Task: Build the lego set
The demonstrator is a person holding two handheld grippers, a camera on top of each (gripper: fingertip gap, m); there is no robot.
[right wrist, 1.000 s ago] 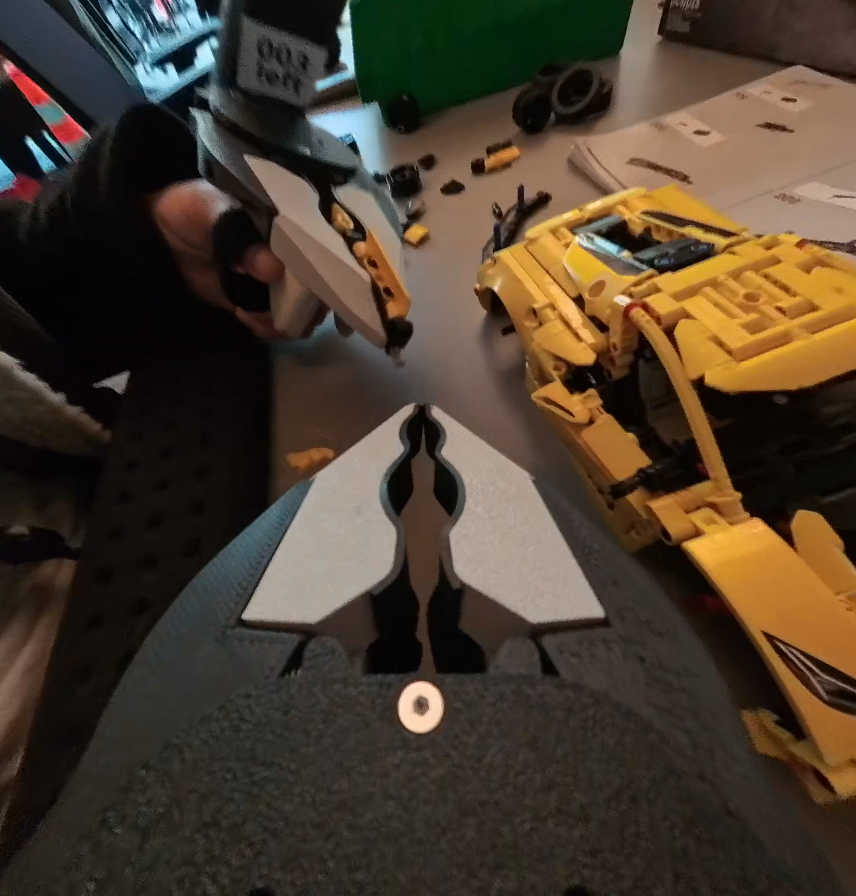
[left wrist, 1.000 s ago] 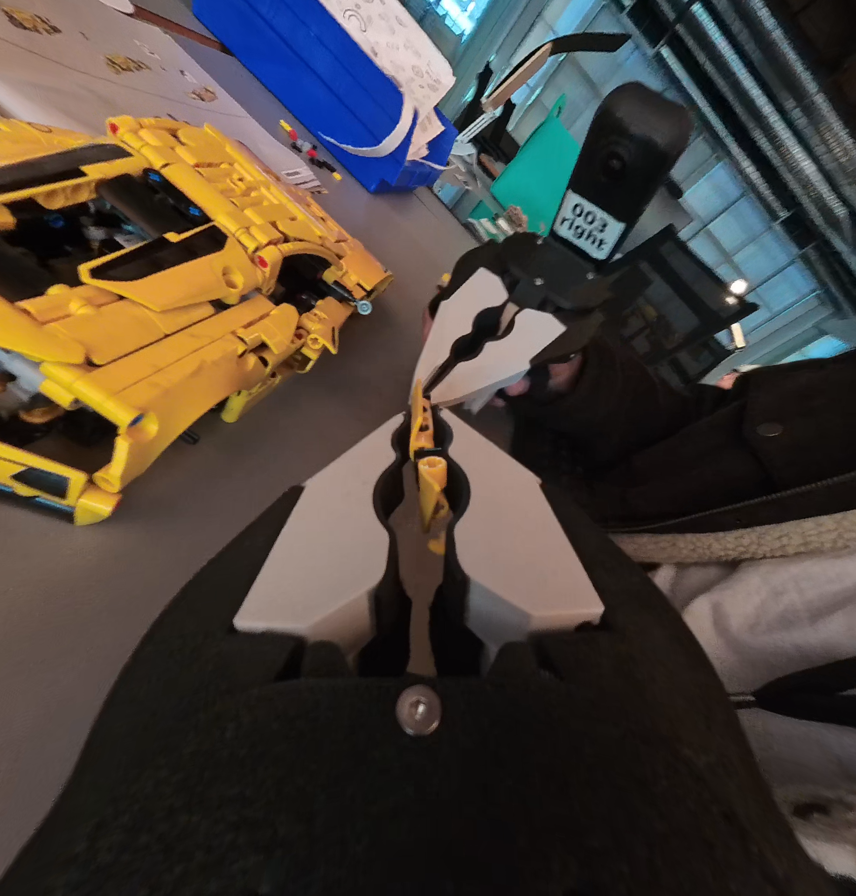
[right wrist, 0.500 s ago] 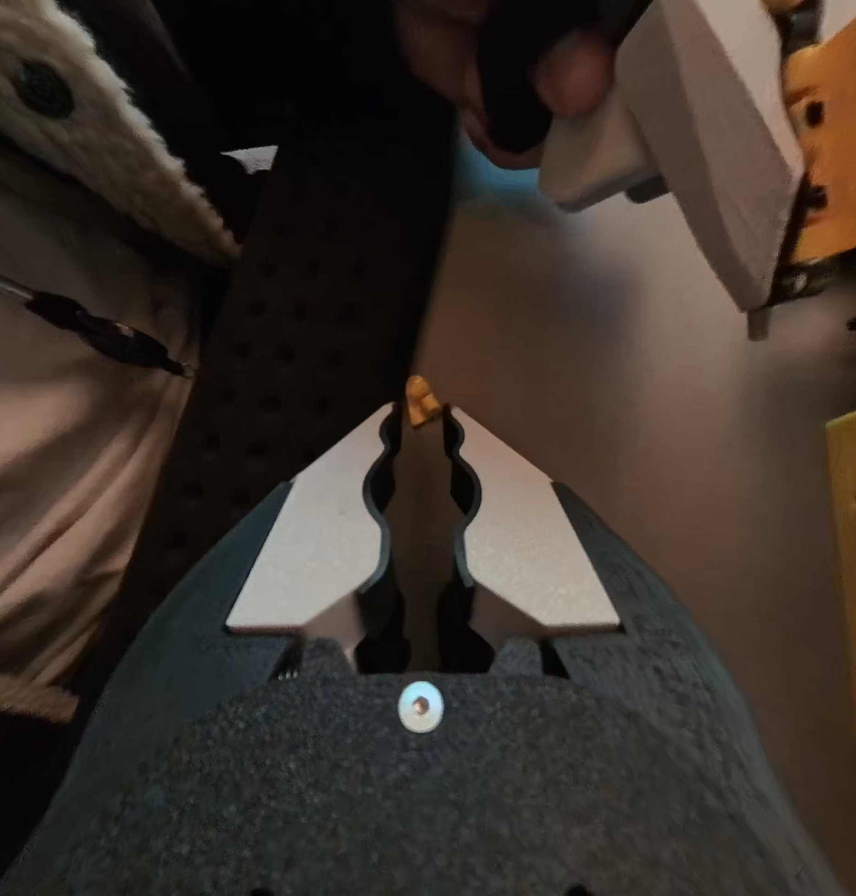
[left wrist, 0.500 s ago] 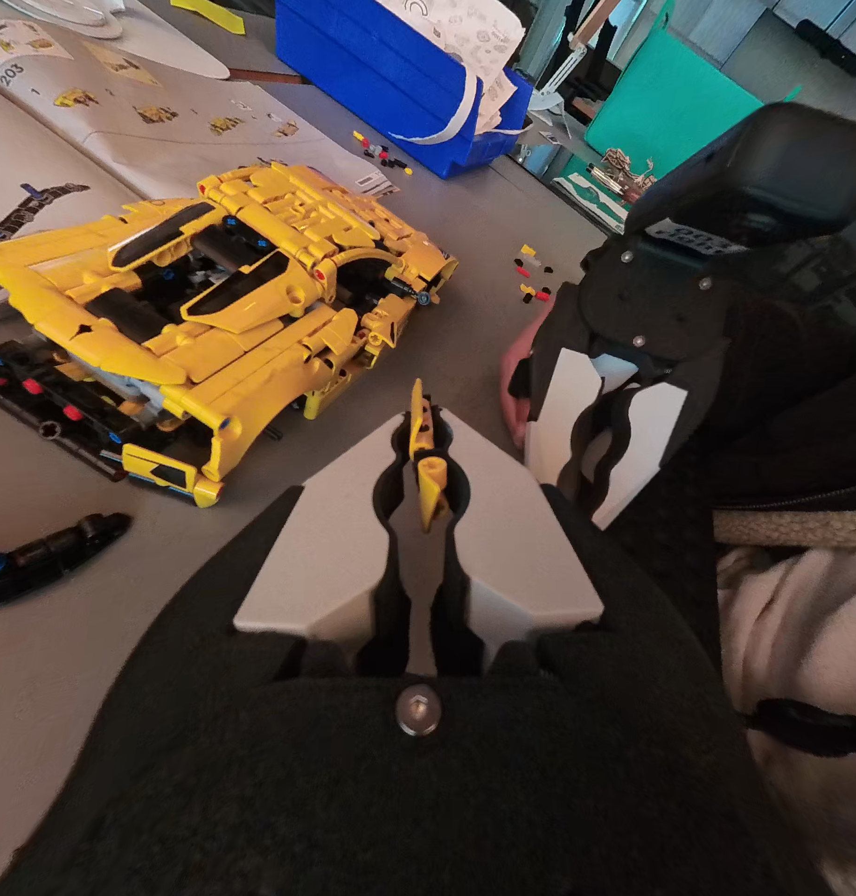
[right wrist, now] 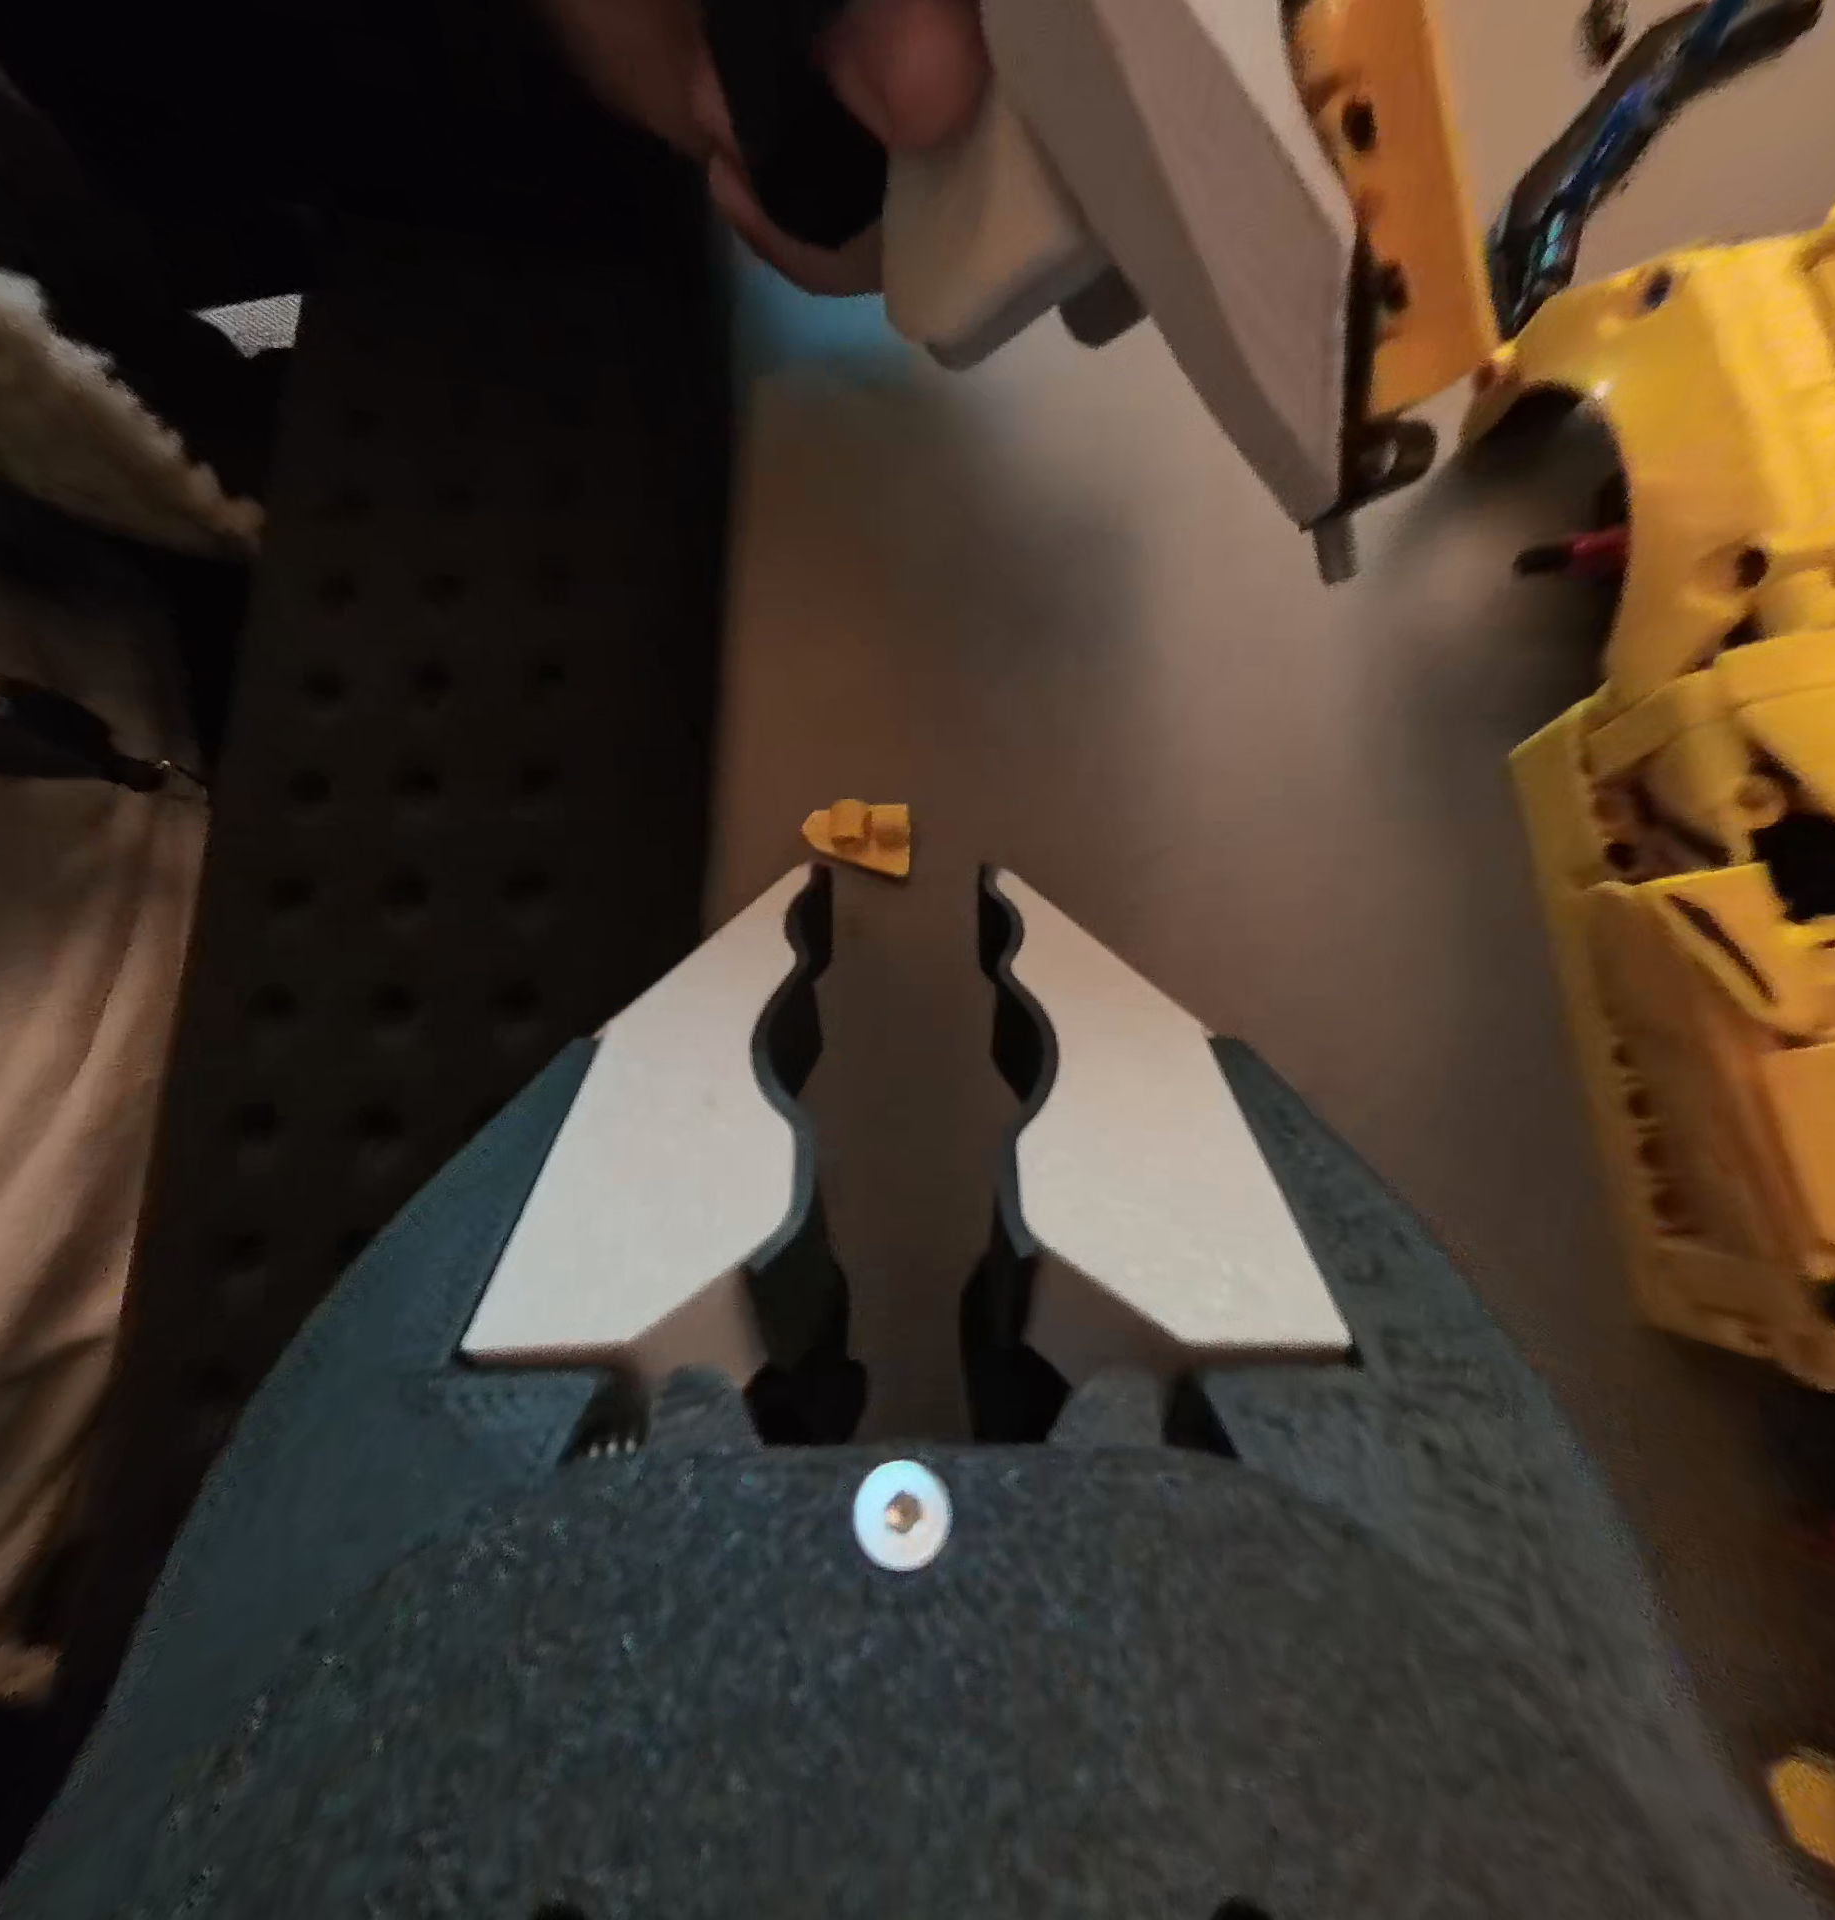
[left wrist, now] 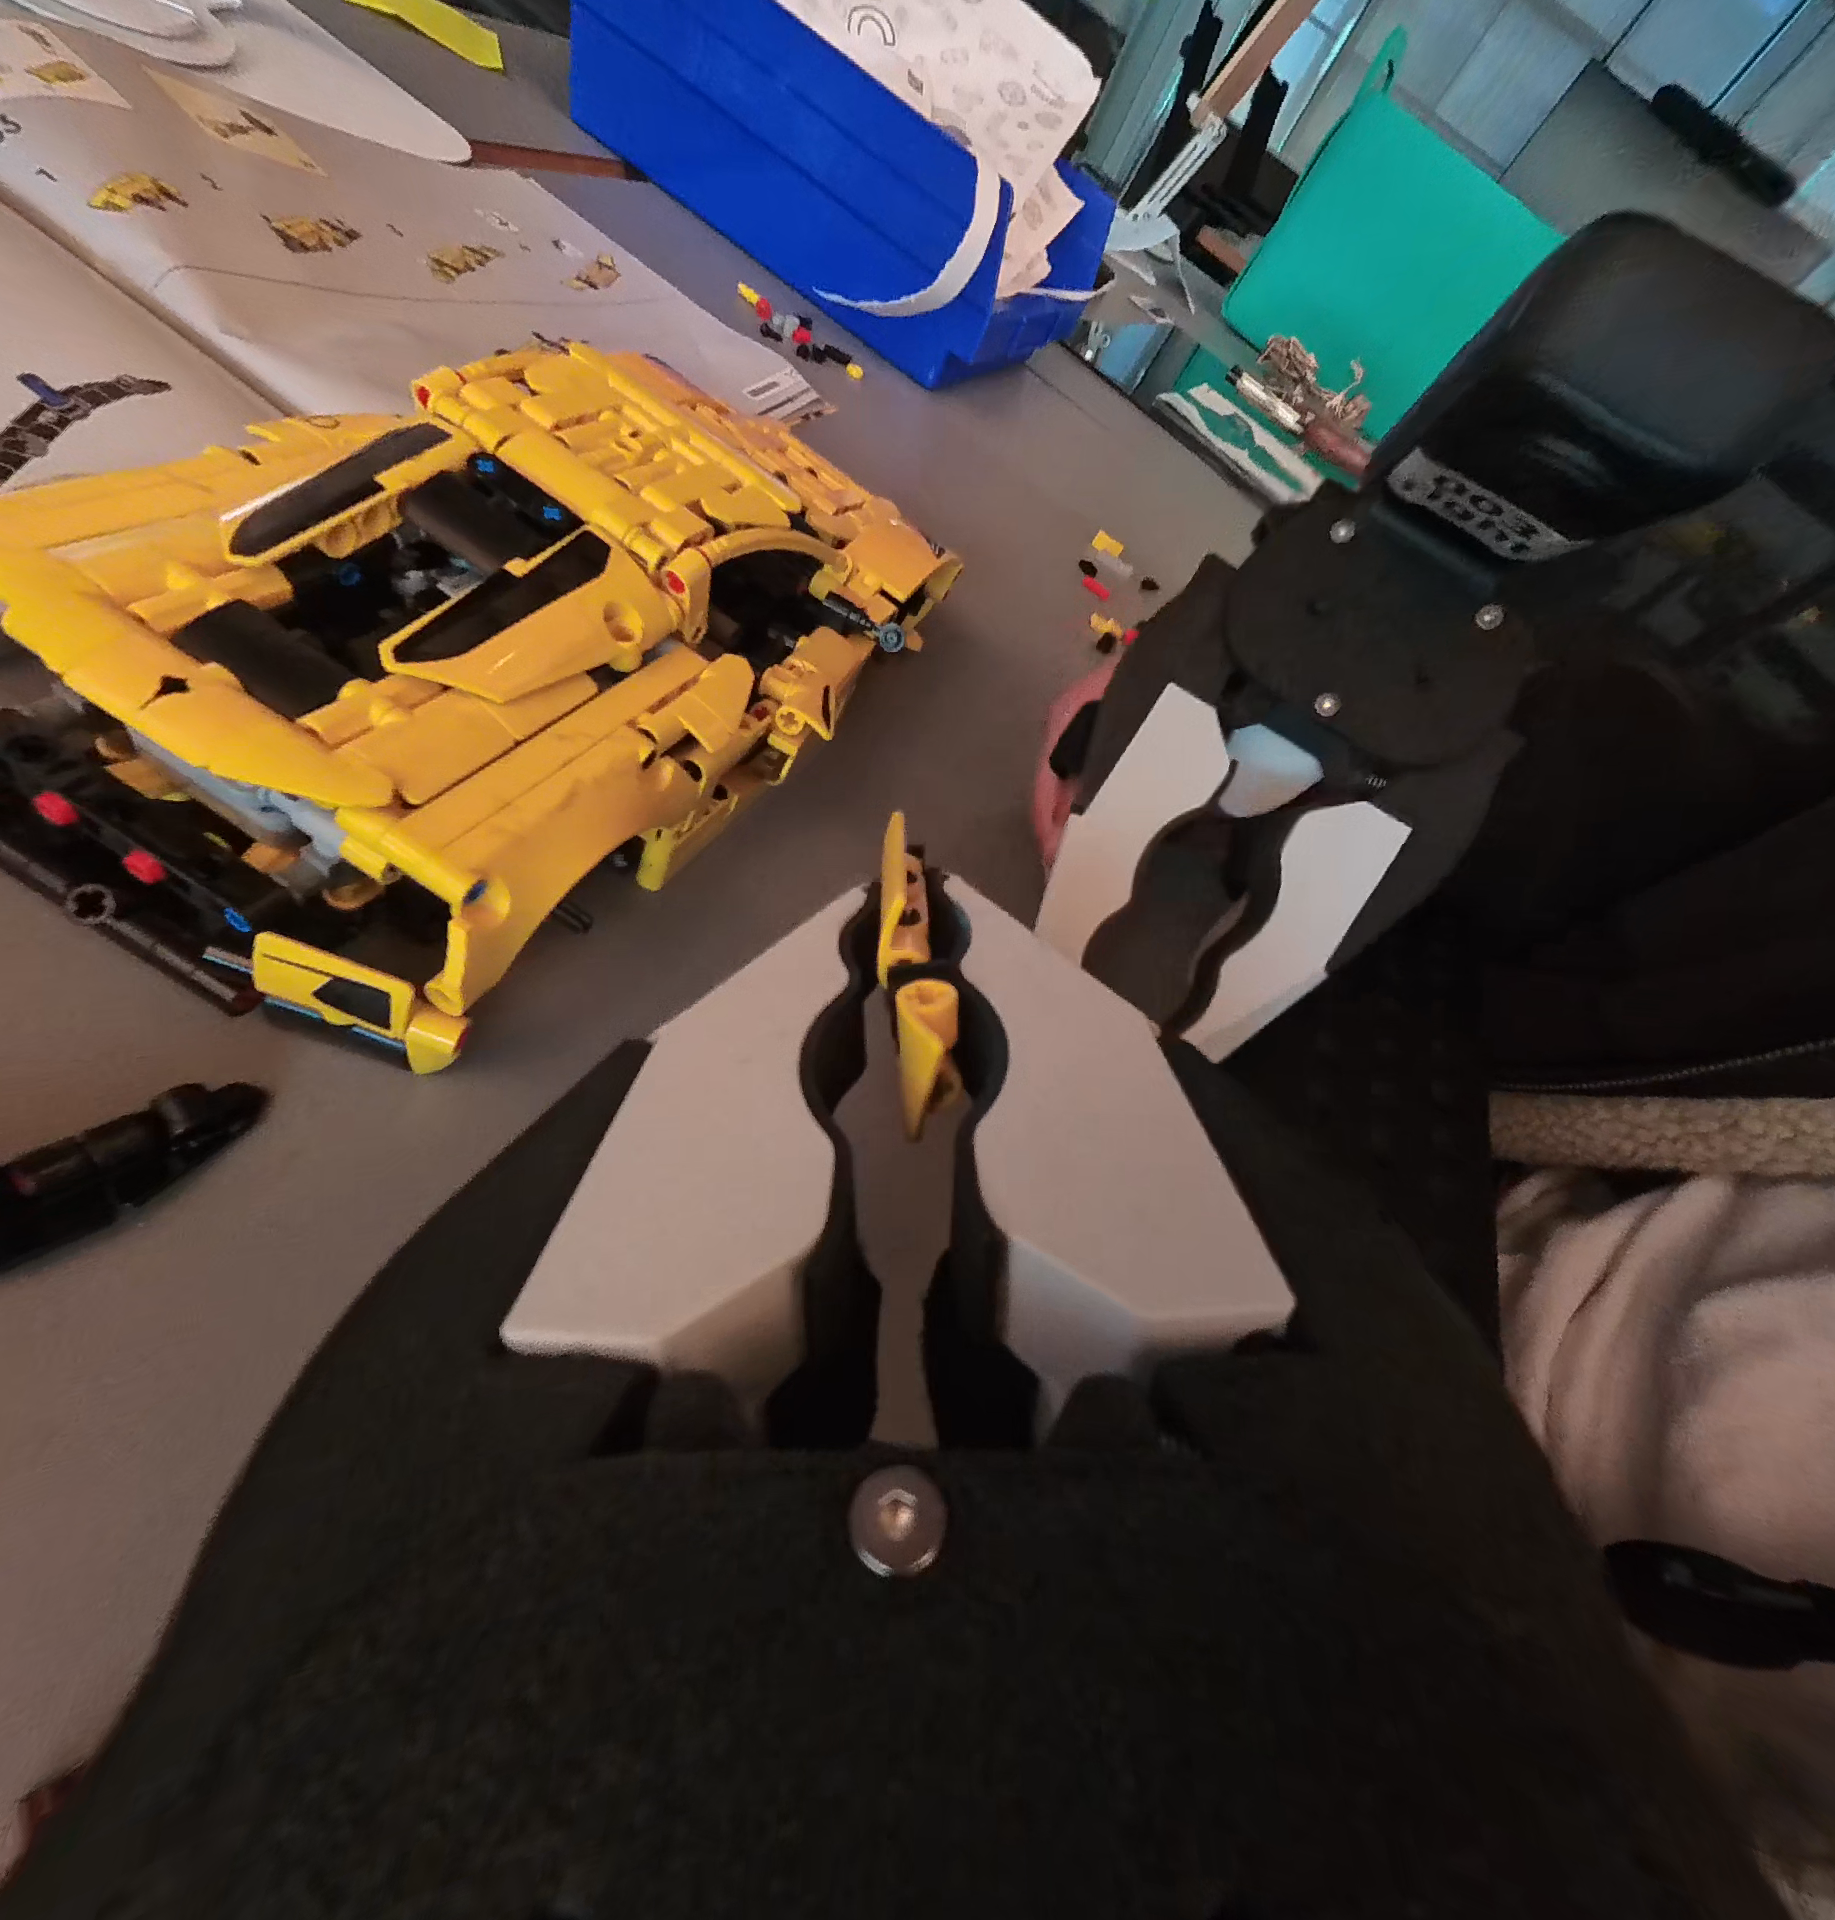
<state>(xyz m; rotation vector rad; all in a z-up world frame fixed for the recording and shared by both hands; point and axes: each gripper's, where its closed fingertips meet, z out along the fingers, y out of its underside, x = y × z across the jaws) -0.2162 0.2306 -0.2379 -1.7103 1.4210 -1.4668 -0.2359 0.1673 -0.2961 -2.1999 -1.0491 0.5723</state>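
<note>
A person at a grey tabletop [left wrist: 113,1403] works two hand-held claws over a part-built yellow lego car [left wrist: 456,665]; the left claw [left wrist: 908,894] is pressed together on a slim yellow lego piece [left wrist: 918,997], pinched edge-on between its pads and held above the tabletop, just in front of the car's near corner; the right claw [right wrist: 902,873] is spread, its tips angled down at a small yellow wedge piece [right wrist: 859,836] lying loose on the tabletop near the front edge, beside a dark perforated surface [right wrist: 456,831]. The wedge sits just past the tips, nearer the left finger than the right, and is not yet between them; the car lies well off to the right in that view. The step in hand looks to be the pick-up of the wedge; to do it well the right claw should shift slightly left to centre the piece in the gap, come down until the tips bracket its flat sides, and close gently so so small a part does not skid or flip; meanwhile the left claw would do best to hold its piece steady and clear. An open instruction booklet [left wrist: 269,239], a blue bin [left wrist: 819,177] and scattered small parts [left wrist: 1110,592] lie beyond the car.
</note>
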